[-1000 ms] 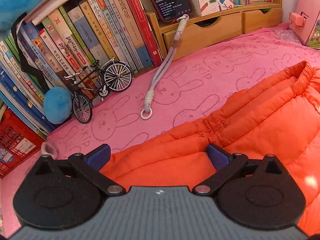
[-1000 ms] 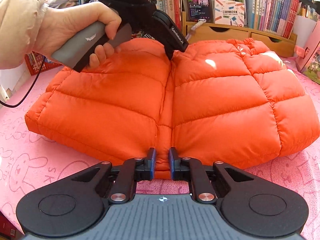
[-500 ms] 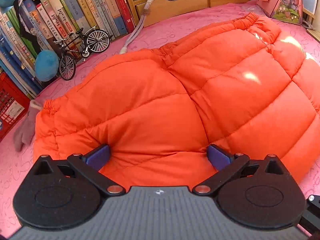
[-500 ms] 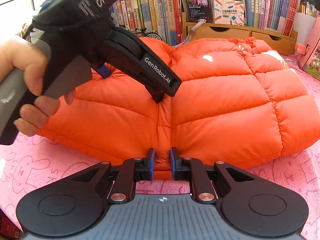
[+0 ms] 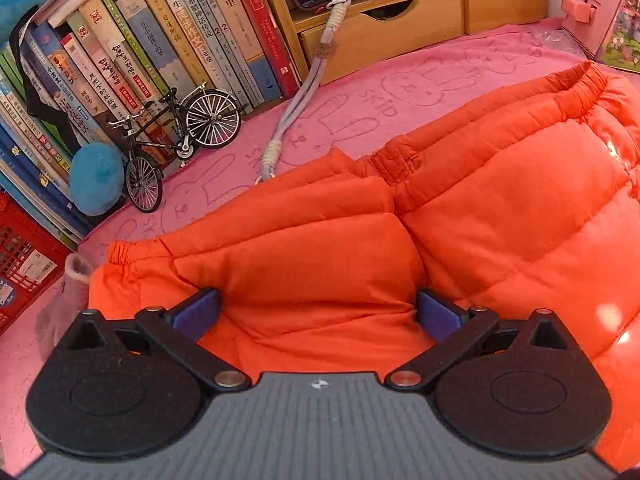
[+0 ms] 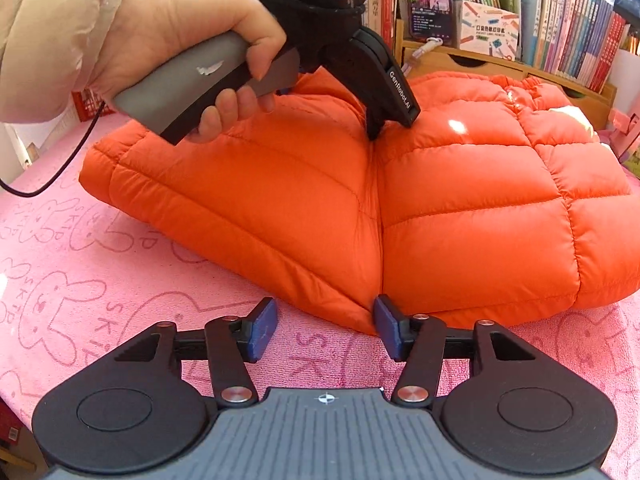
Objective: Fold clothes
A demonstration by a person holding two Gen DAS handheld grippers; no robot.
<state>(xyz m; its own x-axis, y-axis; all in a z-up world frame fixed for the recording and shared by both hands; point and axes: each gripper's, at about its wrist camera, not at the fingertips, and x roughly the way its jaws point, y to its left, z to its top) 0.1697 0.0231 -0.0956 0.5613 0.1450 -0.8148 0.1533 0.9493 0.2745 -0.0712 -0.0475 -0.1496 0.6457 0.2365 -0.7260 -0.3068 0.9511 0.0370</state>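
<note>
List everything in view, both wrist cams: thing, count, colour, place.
puffer garment: 1, orange, folded on the towel
towel: 1, pink with rabbit print, under garment
books: many, mixed, upright row behind
model bicycle: 1, black, before the books
phone: 1, black, screen lit, propped on wooden drawer unit
plush ball: 1, blue, beside bicycle
left gripper: open, straddling garment
right gripper: jaws just opened, at garment's near edge
hand: 1, cream sleeve, holding left gripper

Black right gripper (image 6: 325, 326) across the lower frame: blue pads, two round housings, silver screws, ribbed grey deck with a small cross mark. Left gripper (image 5: 318, 314) built alike; upper centre of the right view, printed "DAS" and "GenRobot.AI", grey handle, thin black cable. Upper left, hand (image 6: 176, 36) under a puffy cream sleeve (image 6: 52, 12), possibly quilted.
</note>
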